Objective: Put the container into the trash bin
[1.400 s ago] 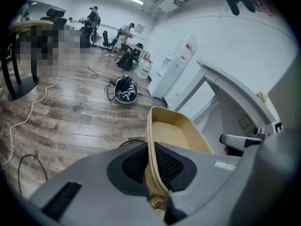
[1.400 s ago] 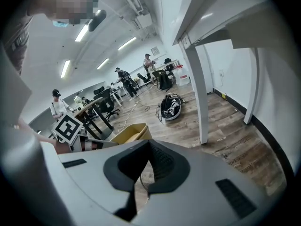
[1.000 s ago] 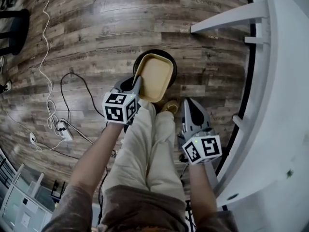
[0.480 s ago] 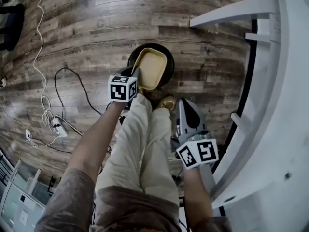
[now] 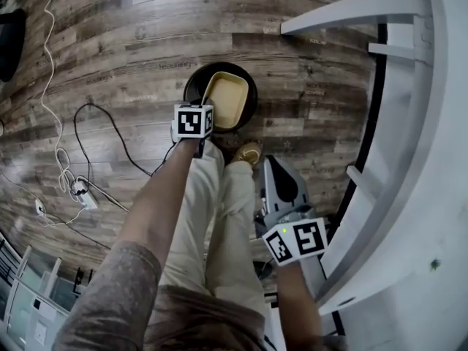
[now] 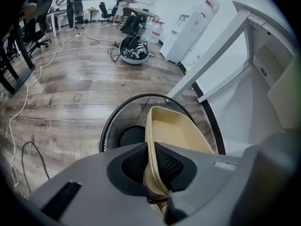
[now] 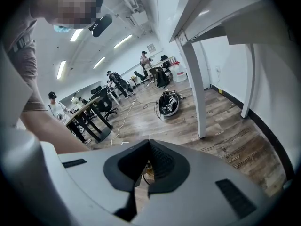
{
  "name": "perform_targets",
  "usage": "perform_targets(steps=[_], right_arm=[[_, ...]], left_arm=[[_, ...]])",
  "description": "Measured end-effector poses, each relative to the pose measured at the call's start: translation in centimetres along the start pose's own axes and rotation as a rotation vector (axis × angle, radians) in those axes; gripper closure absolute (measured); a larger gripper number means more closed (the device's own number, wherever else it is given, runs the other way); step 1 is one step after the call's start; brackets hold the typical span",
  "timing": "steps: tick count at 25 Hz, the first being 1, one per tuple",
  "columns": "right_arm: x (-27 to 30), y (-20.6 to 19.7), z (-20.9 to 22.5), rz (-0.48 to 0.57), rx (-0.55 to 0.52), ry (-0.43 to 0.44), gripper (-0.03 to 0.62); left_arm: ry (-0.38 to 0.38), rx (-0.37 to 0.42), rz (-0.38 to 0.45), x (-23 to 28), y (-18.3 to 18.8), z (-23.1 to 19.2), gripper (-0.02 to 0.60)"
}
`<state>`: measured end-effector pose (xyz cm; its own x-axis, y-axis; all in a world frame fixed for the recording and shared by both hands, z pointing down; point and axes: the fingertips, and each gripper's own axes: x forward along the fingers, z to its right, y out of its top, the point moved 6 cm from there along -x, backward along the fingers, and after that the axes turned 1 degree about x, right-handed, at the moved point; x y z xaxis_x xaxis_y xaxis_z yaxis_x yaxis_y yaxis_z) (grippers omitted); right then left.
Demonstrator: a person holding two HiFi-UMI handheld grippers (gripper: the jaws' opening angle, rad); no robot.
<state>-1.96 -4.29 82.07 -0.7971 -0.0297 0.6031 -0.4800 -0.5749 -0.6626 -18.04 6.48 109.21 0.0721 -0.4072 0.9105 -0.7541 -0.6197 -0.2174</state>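
1. Two hand-held grippers in head view, seen from steeply above over a wood-plank floor (image 5: 131,42).
2. L hand-held gripper (image 5: 207,114) sits just above frame ctr and points down. Its own view shows the jaws nearly together, clamped on one thin side wall of the container (image 6: 176,131); L hand-held gripper (image 6: 157,171).
3. Container (image 5: 228,101) is a shallow tan tray w/ rounded corners, held tilted on edge, open face toward 3 o'clock in the L gripper view.
4. It hangs over the mouth of the trash bin (image 5: 191,86), covering the bin's 3 o'clock half in head view. Cannot tell if it touches the bin.
5. Trash bin (image 6: 113,126) is round, black wire mesh, standing on the floor at 12 o'clock from the person's tan shoe (image 5: 248,153).
6. R hand-held gripper (image 5: 276,165) is at 5 o'clock from the bin, well apart from it, beside the beige trouser legs (image 5: 219,210). In its own view the jaw tips meet w/ nothing gripped; R hand-held gripper (image 7: 149,147).
7. White worktop (image 5: 431,159) curves down the 3 o'clock edge of head view, w/ white legs.
8. Black cable (image 5: 110,123) loops on the floor at 9 o'clock from the bin; a white power strip (image 5: 84,192) lies at 8 o'clock.
9. L gripper view, 1 o'clock: a white water dispenser (image 6: 200,13). At 12 o'clock, a basket of items (image 6: 133,53) on the floor.
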Motion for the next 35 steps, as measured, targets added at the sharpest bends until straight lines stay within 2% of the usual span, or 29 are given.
perform_targets(steps=[4,8,14,18,22,25,29,33,35], right_arm=[[-0.1,-0.4,0.6,-0.020,0.000,-0.009,0.592],[0.7,-0.8,1.3,-0.024,0.008,-0.029,0.592],[1.8,-0.5,1.3,-0.024,0.017,-0.031,0.592],[2.4,-0.7,1.2,-0.027,0.026,-0.033,0.592],[3.1,-0.7,1.2,-0.028,0.037,-0.032,0.592],[3.5,-0.7,1.4,-0.028,0.048,-0.038,0.592],[4.0,-0.6,1.8,-0.029,0.056,-0.042,0.592],[4.4,-0.5,2.1,-0.031,0.059,-0.044,0.592],[4.5,-0.5,2.3,-0.029,0.063,-0.046,0.592]], left_arm=[[0.043,-0.033,-0.041,1.7,-0.6,-0.1,0.558],[0.084,0.022,-0.002,2.5,0.7,-0.4,0.558],[0.095,-0.045,-0.034,2.8,0.4,-0.4,0.558],[0.101,-0.012,0.002,2.9,1.6,-0.6,0.558],[0.074,-0.070,-0.070,3.3,0.8,-0.6,0.557],[0.059,-0.075,-0.086,3.7,0.7,-0.5,0.554],[0.025,-0.081,-0.085,4.3,1.1,-0.2,0.502],[0.003,-0.068,-0.077,4.7,1.5,0.1,0.479],[-0.002,-0.061,-0.080,4.9,1.6,0.2,0.439]])
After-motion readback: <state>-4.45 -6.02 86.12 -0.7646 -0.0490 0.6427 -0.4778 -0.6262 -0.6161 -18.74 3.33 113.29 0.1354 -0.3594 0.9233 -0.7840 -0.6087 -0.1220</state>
